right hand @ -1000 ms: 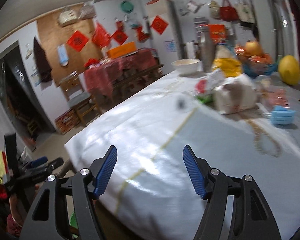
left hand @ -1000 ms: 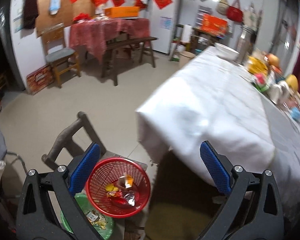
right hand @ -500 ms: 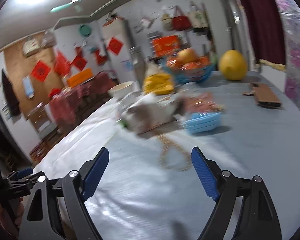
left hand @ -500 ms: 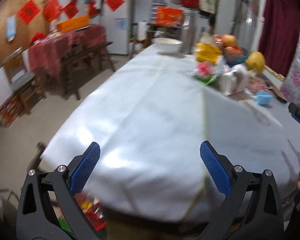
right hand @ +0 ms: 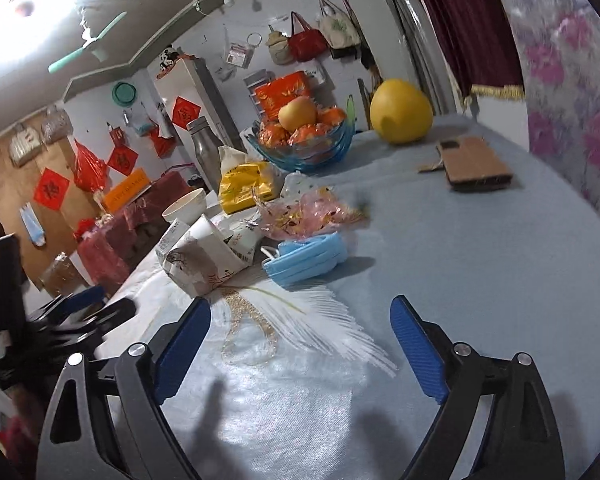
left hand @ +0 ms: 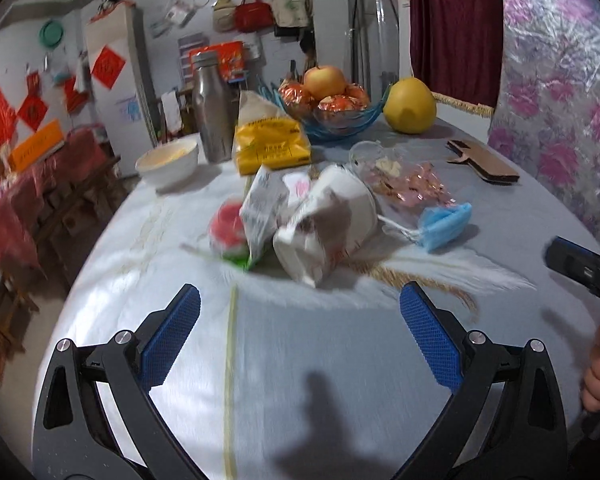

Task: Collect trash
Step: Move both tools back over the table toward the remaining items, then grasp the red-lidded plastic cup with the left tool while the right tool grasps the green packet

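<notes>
Both grippers, left (left hand: 300, 326) and right (right hand: 300, 340), hover with fingers wide and empty; cartons (left hand: 324, 224), mask (left hand: 444, 222) and wrappers (left hand: 408, 184) still litter mid-counter (left hand: 340, 360), uncollected.

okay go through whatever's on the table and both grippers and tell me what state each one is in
Left gripper: open, empty.
Right gripper: open, empty.
Paper carton: crumpled, on its side.
Blue face masks: stacked, lying flat.
Steel bottle: upright, capped.
Fruit bowl: full.
White bowl: upright.
Cardboard piece: lying flat.
</notes>
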`<move>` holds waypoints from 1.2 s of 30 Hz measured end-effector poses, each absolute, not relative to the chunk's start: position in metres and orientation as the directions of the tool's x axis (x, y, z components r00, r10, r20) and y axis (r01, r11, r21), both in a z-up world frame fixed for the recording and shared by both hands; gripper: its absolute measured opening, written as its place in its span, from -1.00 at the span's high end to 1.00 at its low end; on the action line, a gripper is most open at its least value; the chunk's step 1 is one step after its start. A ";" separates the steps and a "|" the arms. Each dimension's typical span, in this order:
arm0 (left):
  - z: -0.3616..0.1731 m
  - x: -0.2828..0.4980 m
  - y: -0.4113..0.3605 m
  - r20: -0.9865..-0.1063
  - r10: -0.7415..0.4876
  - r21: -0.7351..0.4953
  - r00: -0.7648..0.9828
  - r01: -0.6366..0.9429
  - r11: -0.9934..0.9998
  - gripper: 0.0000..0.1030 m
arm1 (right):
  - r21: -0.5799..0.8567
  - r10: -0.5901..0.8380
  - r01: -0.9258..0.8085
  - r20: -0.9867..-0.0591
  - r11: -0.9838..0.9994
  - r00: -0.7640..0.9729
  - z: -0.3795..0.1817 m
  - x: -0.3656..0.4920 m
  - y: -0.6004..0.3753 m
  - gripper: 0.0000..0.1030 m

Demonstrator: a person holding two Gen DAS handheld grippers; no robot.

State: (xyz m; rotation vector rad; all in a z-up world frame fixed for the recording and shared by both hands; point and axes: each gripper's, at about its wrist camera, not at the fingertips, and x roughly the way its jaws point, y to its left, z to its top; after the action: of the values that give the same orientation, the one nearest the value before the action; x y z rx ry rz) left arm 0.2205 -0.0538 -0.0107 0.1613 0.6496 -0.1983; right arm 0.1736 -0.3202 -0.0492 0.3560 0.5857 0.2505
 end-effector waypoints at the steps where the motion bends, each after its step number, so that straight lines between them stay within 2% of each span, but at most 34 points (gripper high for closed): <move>1: -0.010 0.229 -0.053 -0.609 -0.124 0.100 0.784 0.230 0.968 -0.87 | 0.400 0.334 -0.133 -0.490 0.907 0.805 -0.049 0.173 -0.318 -0.75; 6: -0.005 0.267 -0.032 -0.610 -0.107 0.054 0.785 0.176 0.983 -0.87 | 0.407 0.360 -0.159 -0.483 0.899 0.798 -0.049 0.172 -0.315 -0.79; 10: 0.005 0.310 -0.008 -0.599 -0.169 -0.097 0.782 0.139 0.986 -0.87 | 0.420 0.371 -0.157 -0.494 0.894 0.787 -0.051 0.176 -0.314 -0.79; 13: 0.001 0.344 -0.006 -0.631 -0.165 -0.120 0.758 0.114 0.986 -0.87 | 0.420 0.372 -0.156 -0.500 0.894 0.782 -0.051 0.178 -0.314 -0.79; 16: -0.021 0.370 -0.003 -0.714 -0.167 -0.143 0.680 0.092 0.985 -0.87 | 0.416 0.369 -0.157 -0.501 0.896 0.783 -0.051 0.179 -0.313 -0.79; 18: -0.036 0.373 0.002 -0.759 -0.184 -0.164 0.625 0.091 0.982 -0.88 | 0.417 0.370 -0.157 -0.501 0.895 0.782 -0.052 0.179 -0.313 -0.79; 20: -0.043 0.357 0.017 -0.757 -0.232 -0.236 0.611 0.075 0.969 -0.87 | 0.419 0.373 -0.159 -0.499 0.894 0.782 -0.052 0.179 -0.313 -0.79; 26: -0.058 0.293 0.033 -0.786 -0.202 -0.169 0.584 0.111 0.979 -0.87 | 0.408 0.371 -0.169 -0.489 0.897 0.789 -0.050 0.177 -0.312 -0.79; 30: -0.035 0.271 0.029 -0.715 -0.140 -0.073 0.685 0.126 0.989 -0.87 | 0.394 0.363 -0.171 -0.487 0.903 0.794 -0.049 0.175 -0.309 -0.79; 36: -0.009 0.302 0.002 -0.619 -0.194 -0.085 0.761 0.181 0.980 -0.84 | 0.397 0.373 -0.181 -0.485 0.900 0.791 -0.048 0.175 -0.309 -0.79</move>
State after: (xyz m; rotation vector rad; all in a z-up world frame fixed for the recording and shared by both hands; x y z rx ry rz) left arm 0.3018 0.0023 -0.0092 -0.0202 0.6759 -0.2037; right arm 0.1752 -0.3090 -0.0476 0.3417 0.5881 0.3048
